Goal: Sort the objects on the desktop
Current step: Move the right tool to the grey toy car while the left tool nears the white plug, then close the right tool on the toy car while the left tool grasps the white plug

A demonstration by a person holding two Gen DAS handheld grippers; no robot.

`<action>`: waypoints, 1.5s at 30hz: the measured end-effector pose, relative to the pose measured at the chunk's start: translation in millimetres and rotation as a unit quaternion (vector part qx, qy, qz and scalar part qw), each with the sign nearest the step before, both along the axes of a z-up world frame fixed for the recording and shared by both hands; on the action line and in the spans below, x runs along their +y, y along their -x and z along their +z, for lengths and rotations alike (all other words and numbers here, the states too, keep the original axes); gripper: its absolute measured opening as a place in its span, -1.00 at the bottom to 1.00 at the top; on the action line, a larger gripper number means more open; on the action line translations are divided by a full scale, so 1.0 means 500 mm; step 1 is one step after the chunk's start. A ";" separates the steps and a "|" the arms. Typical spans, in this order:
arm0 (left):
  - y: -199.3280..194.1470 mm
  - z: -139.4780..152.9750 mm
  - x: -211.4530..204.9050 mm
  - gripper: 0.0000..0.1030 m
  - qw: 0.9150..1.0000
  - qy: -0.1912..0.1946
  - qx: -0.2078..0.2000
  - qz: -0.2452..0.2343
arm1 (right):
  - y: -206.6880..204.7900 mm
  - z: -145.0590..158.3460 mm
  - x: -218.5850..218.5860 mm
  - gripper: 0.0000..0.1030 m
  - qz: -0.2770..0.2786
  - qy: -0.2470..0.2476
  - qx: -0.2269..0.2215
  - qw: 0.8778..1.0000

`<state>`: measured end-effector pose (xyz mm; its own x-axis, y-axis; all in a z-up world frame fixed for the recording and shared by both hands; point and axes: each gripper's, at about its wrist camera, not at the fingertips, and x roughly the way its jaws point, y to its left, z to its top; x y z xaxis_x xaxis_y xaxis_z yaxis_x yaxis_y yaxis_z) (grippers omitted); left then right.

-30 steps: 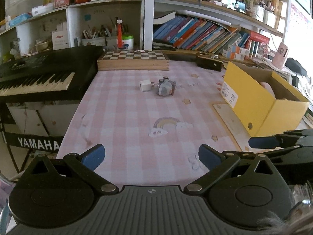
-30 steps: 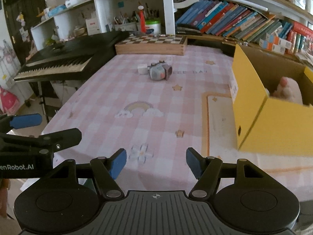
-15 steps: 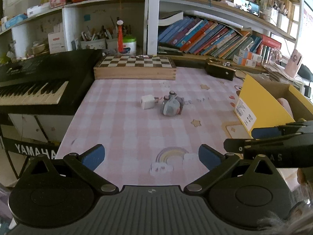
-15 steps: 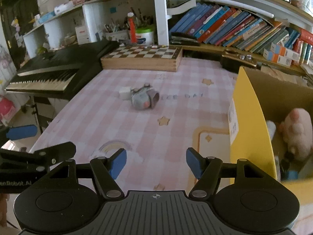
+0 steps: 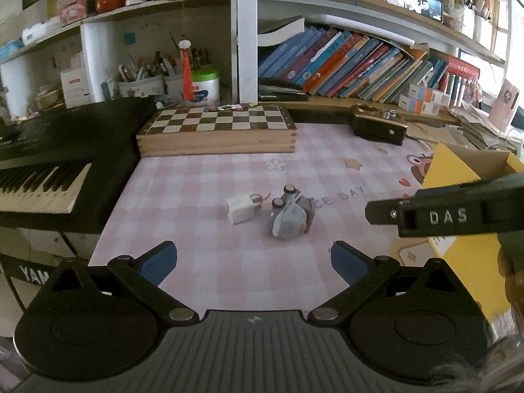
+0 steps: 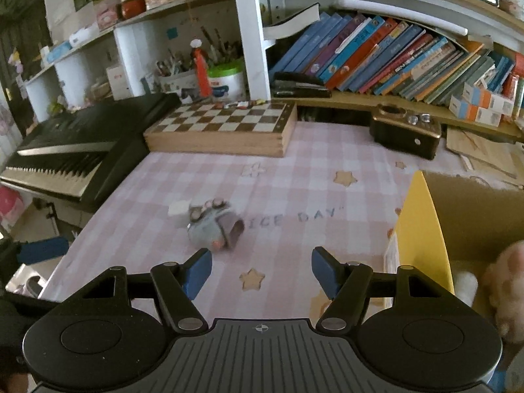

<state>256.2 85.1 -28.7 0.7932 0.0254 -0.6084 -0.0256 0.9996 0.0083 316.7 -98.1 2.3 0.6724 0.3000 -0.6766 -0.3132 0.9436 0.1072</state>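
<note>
Grey toy (image 5: 290, 218) now nearer, both hand-held grippers (image 5: 250, 258) (image 6: 261, 268) wide, empty, white block (image 5: 241, 209) beside, maybe touching

A pink checked tablecloth (image 5: 203, 196), printed with stars and a flower, is spread over the table. Along its far edge a wooden chessboard box (image 5: 217, 131) is set, with a dark, gold-trimmed box (image 5: 378, 127) to its right. A black Yamaha keyboard (image 5: 55, 163) is placed at the left. Behind, white shelving (image 5: 245, 32) is filled with slanted books (image 5: 353, 62), pen holders (image 5: 140, 80) and a green-lidded tub (image 5: 204, 83). Bright daylight is admitted at the far right.
</note>
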 end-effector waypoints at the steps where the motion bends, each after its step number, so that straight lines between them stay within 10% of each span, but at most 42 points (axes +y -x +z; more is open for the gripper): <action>1: -0.009 -0.002 -0.001 0.95 1.000 -0.001 0.001 -0.001 | -0.009 0.000 0.000 0.32 0.000 0.000 0.000 1.000; 19: -0.154 -0.052 0.007 0.66 1.000 -0.005 0.024 -0.015 | -0.109 -0.020 0.009 0.34 -0.017 -0.025 0.043 0.999; 45: -0.162 -0.077 0.102 0.66 0.998 -0.015 0.047 0.043 | -0.206 -0.116 0.145 0.31 0.090 0.009 0.119 0.989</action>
<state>337.1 136.2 -67.1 0.7271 0.1102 -0.6776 -0.1093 0.9930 0.0442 419.9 -25.7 -55.5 0.4303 0.3858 -0.8161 -0.4435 0.8778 0.1811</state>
